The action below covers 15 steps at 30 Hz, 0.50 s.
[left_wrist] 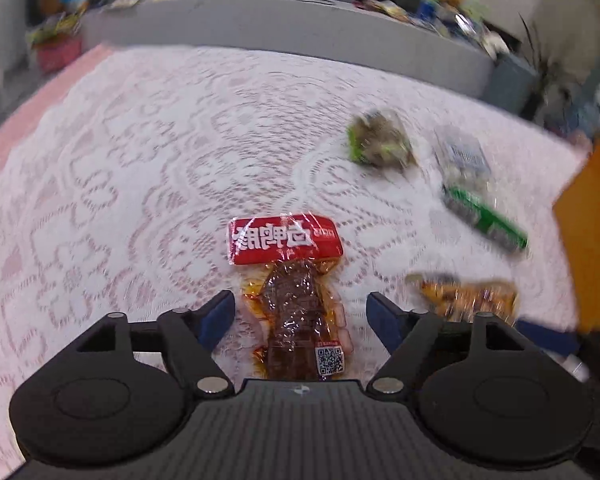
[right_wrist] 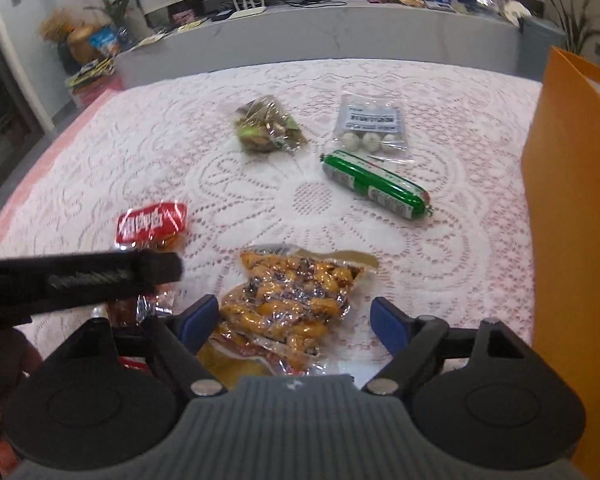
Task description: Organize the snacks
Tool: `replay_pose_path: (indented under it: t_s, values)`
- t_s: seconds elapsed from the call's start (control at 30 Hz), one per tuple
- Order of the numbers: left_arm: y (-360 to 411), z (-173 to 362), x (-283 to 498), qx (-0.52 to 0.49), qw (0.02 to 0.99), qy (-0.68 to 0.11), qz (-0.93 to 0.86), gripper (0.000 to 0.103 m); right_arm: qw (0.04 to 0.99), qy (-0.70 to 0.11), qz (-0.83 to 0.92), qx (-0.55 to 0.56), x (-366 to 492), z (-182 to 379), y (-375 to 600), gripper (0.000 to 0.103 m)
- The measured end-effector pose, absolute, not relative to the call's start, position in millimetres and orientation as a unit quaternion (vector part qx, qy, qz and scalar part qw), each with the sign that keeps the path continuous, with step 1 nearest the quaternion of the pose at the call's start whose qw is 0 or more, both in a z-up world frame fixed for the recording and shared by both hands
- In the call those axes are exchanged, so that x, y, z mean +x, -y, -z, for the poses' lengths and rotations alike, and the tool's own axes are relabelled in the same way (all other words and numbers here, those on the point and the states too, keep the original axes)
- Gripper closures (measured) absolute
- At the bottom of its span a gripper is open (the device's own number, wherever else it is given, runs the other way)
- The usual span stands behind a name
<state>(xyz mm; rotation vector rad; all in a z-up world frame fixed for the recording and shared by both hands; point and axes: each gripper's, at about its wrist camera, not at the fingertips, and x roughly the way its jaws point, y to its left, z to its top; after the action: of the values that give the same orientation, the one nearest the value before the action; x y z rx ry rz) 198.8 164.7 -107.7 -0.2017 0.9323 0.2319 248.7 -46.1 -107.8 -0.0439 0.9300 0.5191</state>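
Observation:
A red-topped packet of brown meat [left_wrist: 296,292] lies on the lace tablecloth, between the open fingers of my left gripper [left_wrist: 300,314]. It also shows in the right wrist view [right_wrist: 152,224], partly hidden by the left gripper's black body [right_wrist: 80,280]. A clear packet of yellow snacks [right_wrist: 288,300] lies between the open fingers of my right gripper [right_wrist: 296,320]; it shows blurred in the left wrist view [left_wrist: 464,294]. Neither gripper holds anything.
Further back lie a green sausage [right_wrist: 376,184], a clear bag of white balls [right_wrist: 372,124] and a greenish-brown snack bag [right_wrist: 266,126]. An orange paper bag [right_wrist: 576,200] stands at the right edge. A grey counter [right_wrist: 320,44] with clutter runs behind the table.

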Motion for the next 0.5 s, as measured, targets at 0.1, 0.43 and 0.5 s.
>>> replay_pose_path:
  t_s: [0.1,0.43,0.5]
  values:
    - [-161,109,201,-0.072,0.883,-0.450,-0.113,0.016,0.862,-0.437,-0.253,-0.040,246,109,42,0.017]
    - [-167,106,200,-0.052,0.881,-0.462,-0.085,0.030,0.867,-0.425,-0.257,-0.048,246,115,42,0.012]
    - [-176,104,198,-0.059,0.878,-0.470,-0.070,0.031,0.866,-0.430,-0.254,-0.041,247,113,45,0.013]
